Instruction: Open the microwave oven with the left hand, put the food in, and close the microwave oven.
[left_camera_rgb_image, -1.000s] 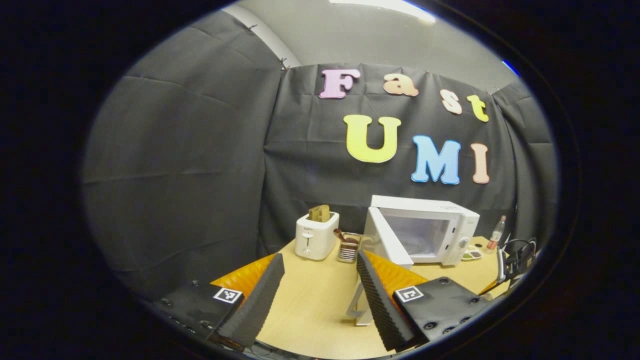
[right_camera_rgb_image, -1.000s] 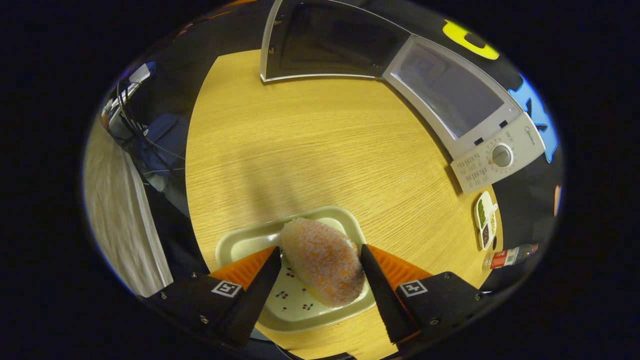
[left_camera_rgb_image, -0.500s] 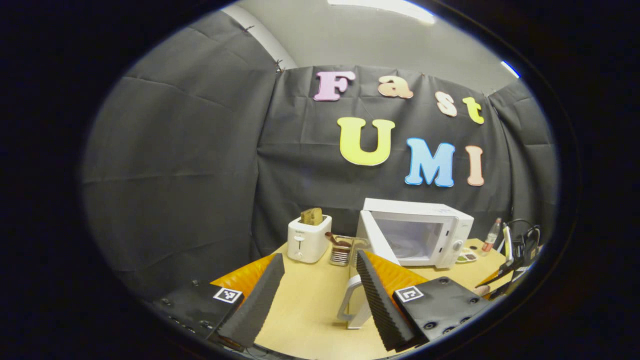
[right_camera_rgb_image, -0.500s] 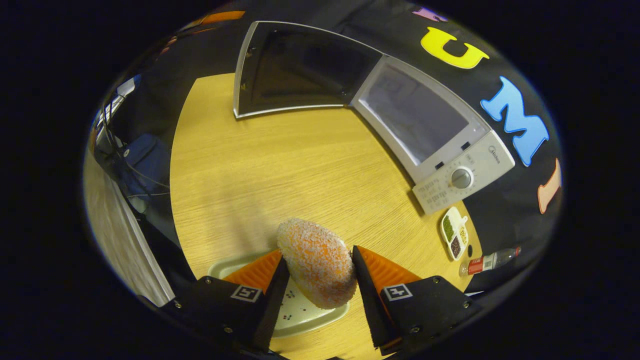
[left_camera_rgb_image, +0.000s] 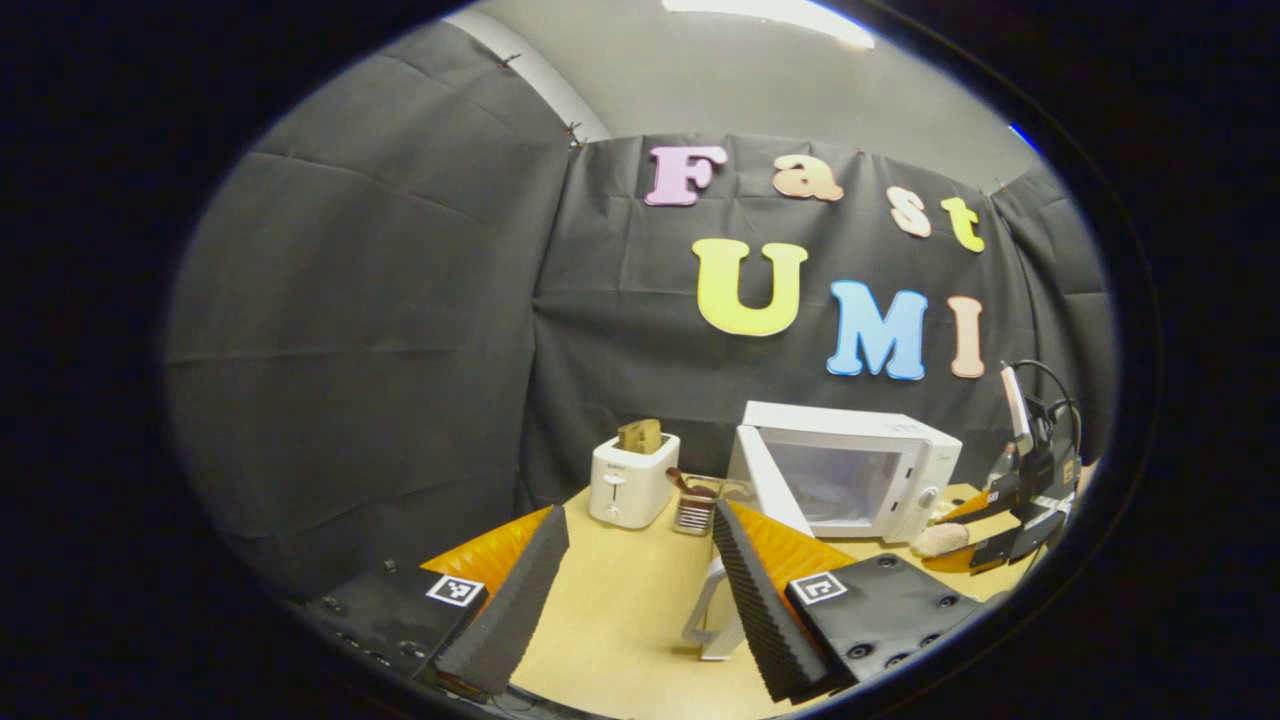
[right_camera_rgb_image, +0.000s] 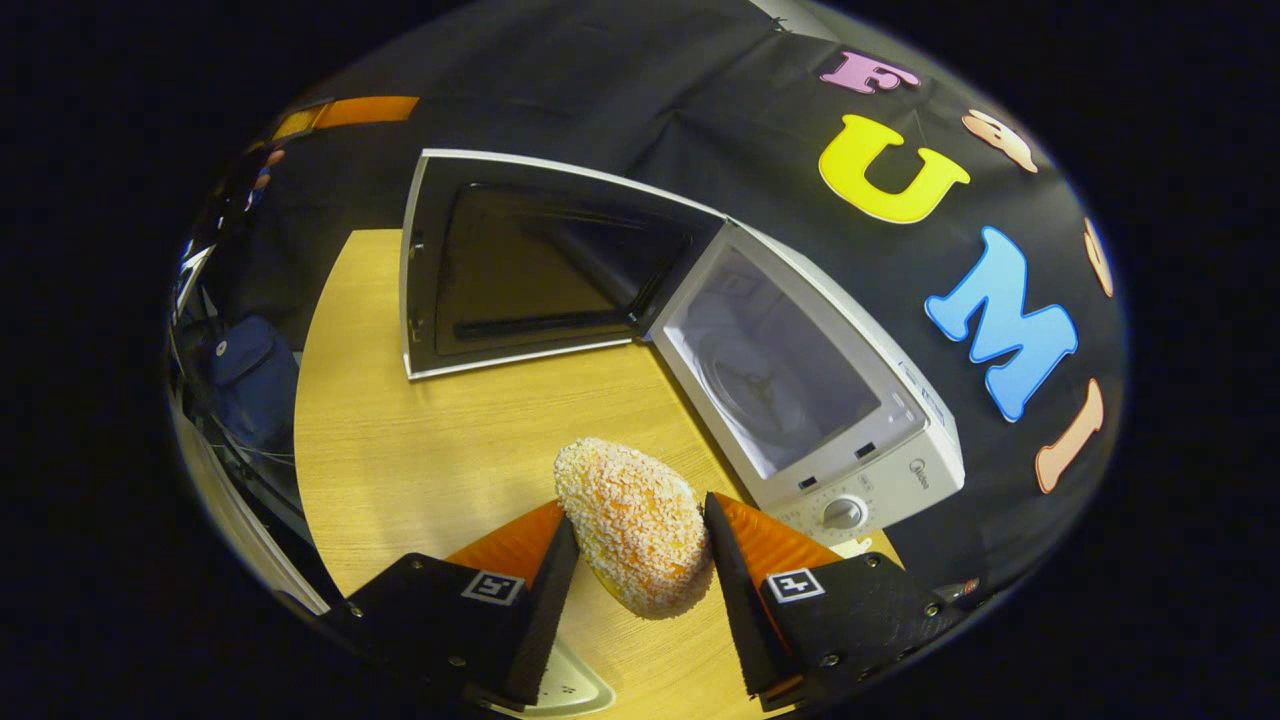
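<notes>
Step in hand: carrying the food to the oven. Right tool (right_camera_rgb_image: 636, 545): clamped on the crumbed food (right_camera_rgb_image: 632, 522) from both sides, raised above the counter (right_camera_rgb_image: 440, 450), near the microwave oven (right_camera_rgb_image: 800, 400). Door (right_camera_rgb_image: 520, 265): swung wide, cavity bare. Plate (right_camera_rgb_image: 565, 688): on the counter beneath the tool. Left tool (left_camera_rgb_image: 640, 590): parted, gripping nothing, well back from the oven. Next move, as judged: food forward through the opening, set down on the cavity floor, released; door closing left to do.
</notes>
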